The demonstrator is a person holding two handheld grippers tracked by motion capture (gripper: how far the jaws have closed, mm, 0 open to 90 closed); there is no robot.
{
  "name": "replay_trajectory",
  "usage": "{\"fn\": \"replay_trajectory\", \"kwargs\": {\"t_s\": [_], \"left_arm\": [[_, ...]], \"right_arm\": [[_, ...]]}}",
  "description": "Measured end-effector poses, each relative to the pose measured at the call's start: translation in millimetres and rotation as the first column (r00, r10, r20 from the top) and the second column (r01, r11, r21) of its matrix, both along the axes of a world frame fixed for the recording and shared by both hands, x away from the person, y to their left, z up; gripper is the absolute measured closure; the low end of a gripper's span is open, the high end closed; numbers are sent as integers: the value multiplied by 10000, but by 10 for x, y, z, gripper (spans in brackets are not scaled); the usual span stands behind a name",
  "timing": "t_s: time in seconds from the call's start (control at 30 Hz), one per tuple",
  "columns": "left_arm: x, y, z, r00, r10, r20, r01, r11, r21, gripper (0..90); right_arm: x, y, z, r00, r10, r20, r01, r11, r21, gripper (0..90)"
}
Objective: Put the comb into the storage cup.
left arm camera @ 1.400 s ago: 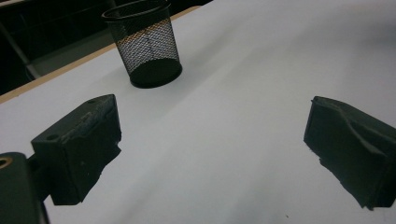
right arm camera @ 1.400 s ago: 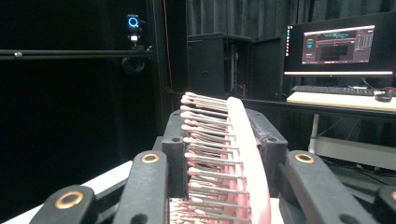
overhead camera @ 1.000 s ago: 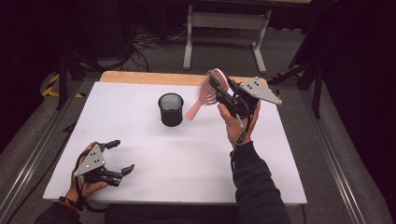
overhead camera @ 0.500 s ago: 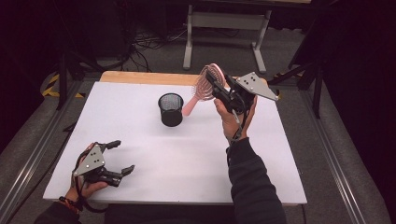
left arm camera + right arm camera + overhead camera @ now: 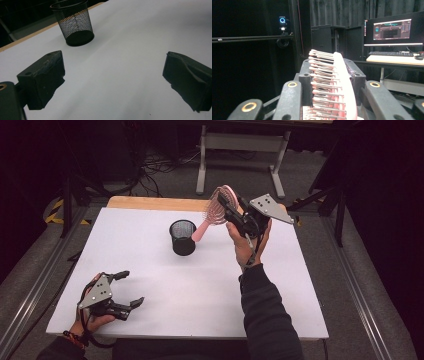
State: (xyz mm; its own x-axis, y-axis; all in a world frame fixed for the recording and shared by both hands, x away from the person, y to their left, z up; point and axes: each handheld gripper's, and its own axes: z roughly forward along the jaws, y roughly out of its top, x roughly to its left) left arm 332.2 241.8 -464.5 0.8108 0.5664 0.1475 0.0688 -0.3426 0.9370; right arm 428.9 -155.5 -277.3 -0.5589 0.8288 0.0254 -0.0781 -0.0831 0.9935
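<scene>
My right gripper [image 5: 231, 211] is raised above the far side of the white table [image 5: 280, 285], its black jaws clamped on the bristled head of a pink plastic hairbrush [image 5: 217, 210]. The brush's handle slants down toward the rim of a black wire-mesh pencil cup [image 5: 183, 237] standing upright on the table; whether the tip touches the rim I cannot tell. In the right gripper view, the hairbrush [image 5: 332, 82] sits pinched between the two jaws, bristles facing left. My left gripper [image 5: 127, 289] rests low at the near left corner of the table, jaws spread wide and holding nothing, well apart from the cup. In the left gripper view, the cup [image 5: 73, 23] stands ahead.
</scene>
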Motion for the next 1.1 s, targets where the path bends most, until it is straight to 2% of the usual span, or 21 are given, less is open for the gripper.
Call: {"fn": "replay_trajectory", "kwargs": {"t_s": [0.37,0.73,1.1], "left_arm": [[1,-13,-11,10000,-15,9,15,9999,106,51],[3,-14,-11,10000,-52,12,52,9999,125,51],[6,-16,-15,10000,-96,-25,96,9999,129,51]], "right_arm": [[113,91,-12,10000,-53,20,53,9999,127,644],[243,218,-22,9993,-380,63,380,9993,-10,644],[361,355,-122,9985,-531,-100,530,9986,-71,644]]}}
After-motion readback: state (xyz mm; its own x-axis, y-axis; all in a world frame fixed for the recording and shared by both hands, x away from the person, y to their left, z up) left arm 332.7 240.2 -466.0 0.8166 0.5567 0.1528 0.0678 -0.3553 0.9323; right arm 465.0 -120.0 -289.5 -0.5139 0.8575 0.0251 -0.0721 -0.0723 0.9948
